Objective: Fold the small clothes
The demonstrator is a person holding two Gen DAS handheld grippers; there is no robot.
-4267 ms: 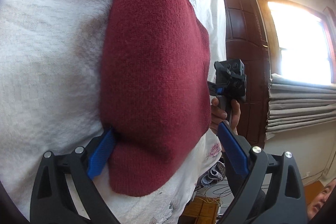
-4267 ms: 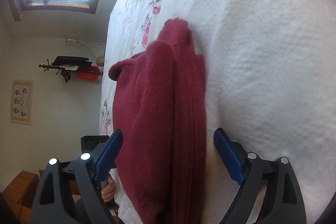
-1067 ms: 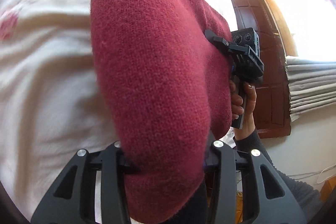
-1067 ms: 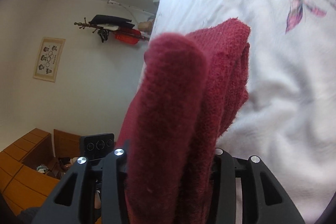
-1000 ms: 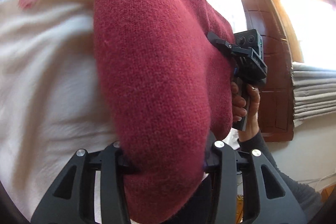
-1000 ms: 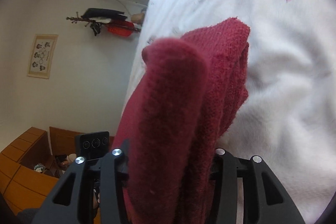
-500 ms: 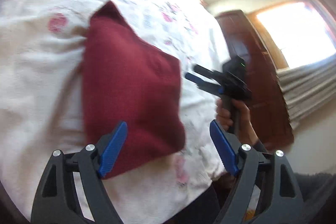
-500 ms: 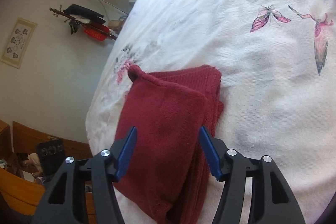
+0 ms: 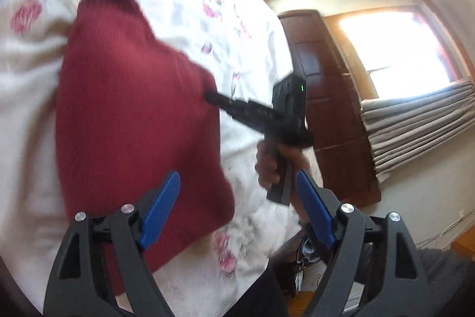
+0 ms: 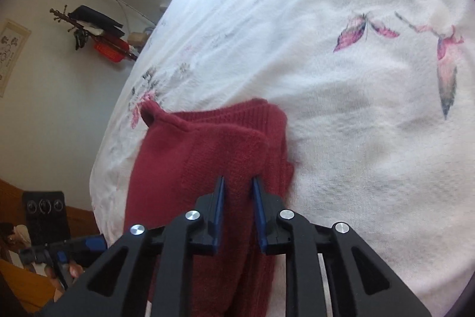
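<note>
A folded dark red sweater (image 9: 133, 115) lies flat on the white floral bedspread (image 9: 26, 109). In the left wrist view my left gripper (image 9: 237, 208) is open, its blue pads (image 9: 160, 210) hovering over the sweater's near corner and touching nothing. A hand (image 9: 270, 165) holds my right gripper (image 9: 225, 104), whose tips meet the sweater's right edge. In the right wrist view the right gripper (image 10: 239, 207) is narrowed to a thin gap over the sweater (image 10: 202, 156), and red knit fills that gap.
The bedspread (image 10: 356, 79) stretches far beyond the sweater. A dark wooden door (image 9: 326, 109) and a curtained window (image 9: 415, 115) stand past the bed's edge. A wall rack with clothes (image 10: 95, 31) hangs on the other side.
A second ago both grippers held the sweater up. Half a second ago both were open with the sweater lying on the bed. Since then the right jaws have closed at its edge, and the left stays open.
</note>
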